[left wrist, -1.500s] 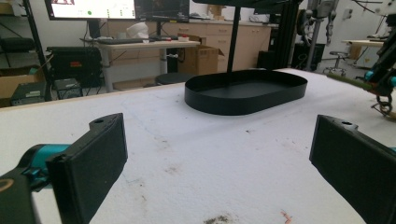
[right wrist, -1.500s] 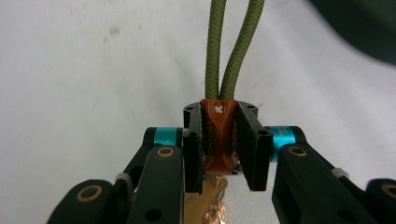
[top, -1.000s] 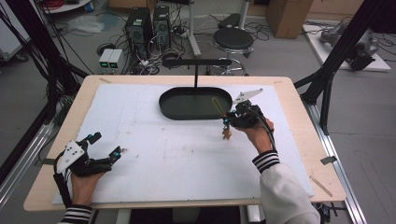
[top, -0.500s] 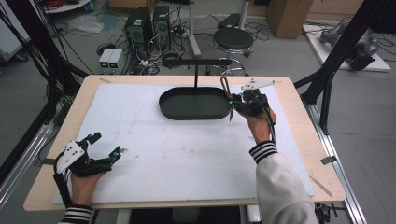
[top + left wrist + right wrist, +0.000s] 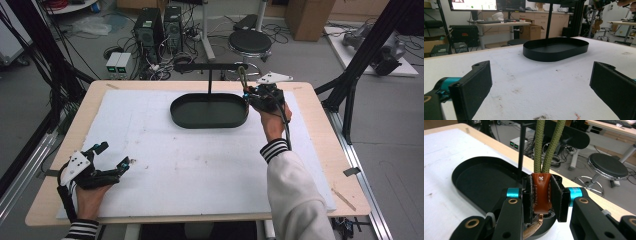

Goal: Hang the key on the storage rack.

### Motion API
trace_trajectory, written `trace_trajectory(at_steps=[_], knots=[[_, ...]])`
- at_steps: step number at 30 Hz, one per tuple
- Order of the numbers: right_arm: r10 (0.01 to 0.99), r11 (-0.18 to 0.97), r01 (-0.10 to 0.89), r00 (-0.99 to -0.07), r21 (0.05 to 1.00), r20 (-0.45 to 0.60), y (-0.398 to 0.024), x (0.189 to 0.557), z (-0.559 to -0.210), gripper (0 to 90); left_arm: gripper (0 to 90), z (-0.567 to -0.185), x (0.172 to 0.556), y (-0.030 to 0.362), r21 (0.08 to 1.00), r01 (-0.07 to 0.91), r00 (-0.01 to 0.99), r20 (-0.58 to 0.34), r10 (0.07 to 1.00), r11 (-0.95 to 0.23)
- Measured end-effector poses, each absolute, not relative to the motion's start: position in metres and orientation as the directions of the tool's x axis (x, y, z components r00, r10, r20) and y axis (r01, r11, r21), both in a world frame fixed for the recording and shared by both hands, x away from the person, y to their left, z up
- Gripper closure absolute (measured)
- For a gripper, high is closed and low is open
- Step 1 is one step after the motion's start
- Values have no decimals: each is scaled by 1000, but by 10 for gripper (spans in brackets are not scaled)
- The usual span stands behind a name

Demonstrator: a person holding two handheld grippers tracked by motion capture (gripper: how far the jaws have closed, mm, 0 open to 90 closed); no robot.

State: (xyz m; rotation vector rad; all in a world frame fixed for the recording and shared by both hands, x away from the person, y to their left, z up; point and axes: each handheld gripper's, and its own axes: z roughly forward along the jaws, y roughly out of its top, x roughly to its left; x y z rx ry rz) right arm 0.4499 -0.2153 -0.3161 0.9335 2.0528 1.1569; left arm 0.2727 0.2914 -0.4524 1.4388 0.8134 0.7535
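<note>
At the upper right of the high view, the right gripper (image 5: 250, 95) is raised beside the right end of the black oval tray (image 5: 209, 120), its jaws closed on a keychain. Seen close in the right gripper view, the jaws pinch a brown leather tab (image 5: 540, 192) from both sides, and a doubled olive-green cord loop (image 5: 548, 145) rises from the tab's top and out of the frame. In the high view the loop stands up near the right end of the stand's horizontal bar (image 5: 210, 66), which sits on a thin post above the tray; whether the cord touches the bar cannot be told. Something tan hangs below the tab, too hidden to name.

The keychain is probably light. The cord is soft and will bend and sway, so it gives poor control if taken there. The leather tab is the better hold: flat, firm enough to clamp, not slippery, and unlikely to be marked by the pads. Holding the tab upright keeps the loop open for slipping over the bar, if hanging is the aim.

At the lower left of the high view, the left gripper (image 5: 112, 167) rests low on the white table cover (image 5: 200, 170), jaws spread wide and empty, facing the tray.
</note>
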Motion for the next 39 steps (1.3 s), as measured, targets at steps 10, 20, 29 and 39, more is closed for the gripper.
trace_trajectory(at_steps=[10, 20, 29, 39], knots=[[838, 342, 310, -528, 887, -139, -211, 466, -316, 734, 46, -452, 273, 292, 999, 40, 537, -28, 843, 8], [857, 331, 344, -499, 879, -128, -208, 479, -324, 734, 46, -452, 273, 292, 999, 39, 537, -28, 843, 8], [865, 322, 363, -488, 874, -116, -206, 487, -333, 734, 46, -452, 273, 292, 999, 40, 538, -29, 842, 9], [872, 307, 383, -480, 871, -96, -208, 498, -344, 733, 46, -452, 273, 292, 999, 39, 537, -28, 843, 8]])
